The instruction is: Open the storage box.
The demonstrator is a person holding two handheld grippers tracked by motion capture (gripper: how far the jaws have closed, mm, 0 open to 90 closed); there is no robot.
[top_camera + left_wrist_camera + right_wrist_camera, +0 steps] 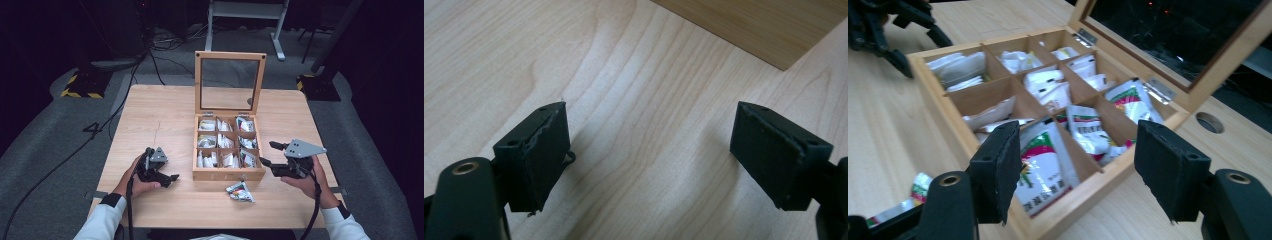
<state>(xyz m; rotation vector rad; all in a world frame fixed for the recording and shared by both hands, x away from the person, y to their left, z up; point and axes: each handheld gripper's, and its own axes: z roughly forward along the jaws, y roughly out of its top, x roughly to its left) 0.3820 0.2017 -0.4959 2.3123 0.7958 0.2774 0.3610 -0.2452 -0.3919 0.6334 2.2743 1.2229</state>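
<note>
Pale wood worktop (150, 115) w/ visible grain, on grey carpet (45, 150); room behind is dark, cables (150, 50) on floor, white frame legs (277, 30) at back. Wooden box (228, 174) sits centre-right, glass lid (230, 82) upright, nine compartments w/ sachets. Loose sachet (240, 191) lies just in front of box. Left tool (167, 179) wide open, empty, over bare wood. Right tool (266, 154) wide open, empty, at box's right side.

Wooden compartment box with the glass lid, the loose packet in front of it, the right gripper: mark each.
Wooden compartment box (228, 174): high view, bare front wall.
Loose white packet (239, 191): high view, middle of the packet on the table.
Right gripper (267, 153): high view, midway between its open fingertips.
</note>
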